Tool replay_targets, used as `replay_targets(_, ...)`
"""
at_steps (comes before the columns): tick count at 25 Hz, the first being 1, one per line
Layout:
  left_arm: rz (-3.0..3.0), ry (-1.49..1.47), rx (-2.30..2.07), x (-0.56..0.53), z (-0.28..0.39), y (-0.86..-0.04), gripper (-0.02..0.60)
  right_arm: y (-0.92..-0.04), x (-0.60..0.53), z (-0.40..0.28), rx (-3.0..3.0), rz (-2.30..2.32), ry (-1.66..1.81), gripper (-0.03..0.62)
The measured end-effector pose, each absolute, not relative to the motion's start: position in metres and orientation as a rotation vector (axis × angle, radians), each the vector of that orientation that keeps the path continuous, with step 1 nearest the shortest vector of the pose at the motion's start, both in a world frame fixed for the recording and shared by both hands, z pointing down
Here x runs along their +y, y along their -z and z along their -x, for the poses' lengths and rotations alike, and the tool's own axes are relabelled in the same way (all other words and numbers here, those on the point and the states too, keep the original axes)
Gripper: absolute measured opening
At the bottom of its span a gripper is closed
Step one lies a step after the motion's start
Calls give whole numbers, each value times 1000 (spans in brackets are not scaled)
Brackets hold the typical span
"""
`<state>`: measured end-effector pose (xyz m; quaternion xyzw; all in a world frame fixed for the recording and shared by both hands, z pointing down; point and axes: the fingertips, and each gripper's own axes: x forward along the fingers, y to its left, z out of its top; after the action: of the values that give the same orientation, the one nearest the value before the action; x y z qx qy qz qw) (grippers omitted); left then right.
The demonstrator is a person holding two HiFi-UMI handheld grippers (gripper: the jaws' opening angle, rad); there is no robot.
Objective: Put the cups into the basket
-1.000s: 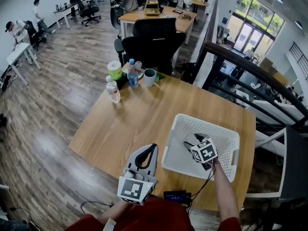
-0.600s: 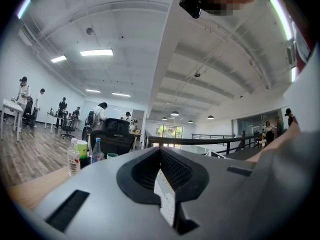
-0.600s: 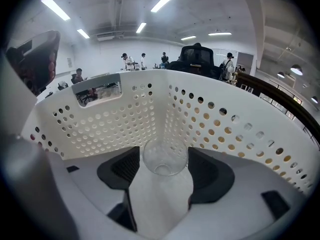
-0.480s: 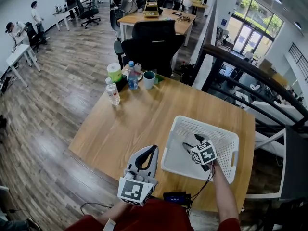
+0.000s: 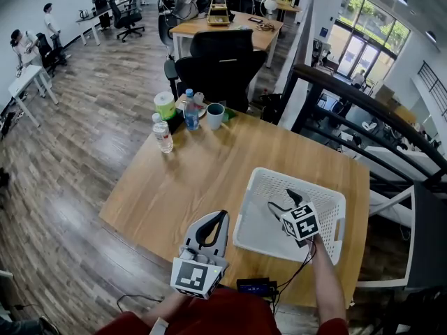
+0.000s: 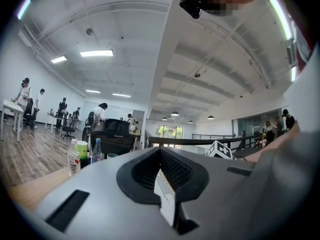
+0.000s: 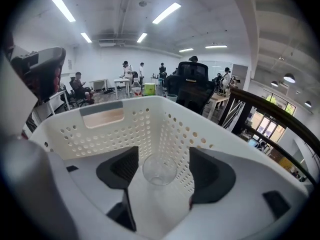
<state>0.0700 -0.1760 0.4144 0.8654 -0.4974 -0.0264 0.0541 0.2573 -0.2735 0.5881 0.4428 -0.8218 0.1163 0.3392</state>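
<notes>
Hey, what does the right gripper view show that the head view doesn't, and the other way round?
Right gripper view only: a clear glass cup inside the basket, between the opening jaws of the right tool, with the pads not touching it.
Head view only: the left tool, jaws together, at the near edge of the wooden table, plus the teal mug and the water bottle at the far edge.
Both: the white basket and the black office chair.

A clear cup [image 7: 159, 170] rests inside the white perforated basket [image 7: 100, 134]
</notes>
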Motion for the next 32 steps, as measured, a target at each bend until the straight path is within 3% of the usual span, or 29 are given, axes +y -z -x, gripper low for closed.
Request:
replay_targets(19, -2660, 106, -1471, -179, -79, -413, 6, -439, -225, -240, -2396, -1464, -16, 299)
replay_targets(32, -2674, 109, -1465, -178, -78, -413, 6, -395, -153, -232, -2571, -1778, 11, 298)
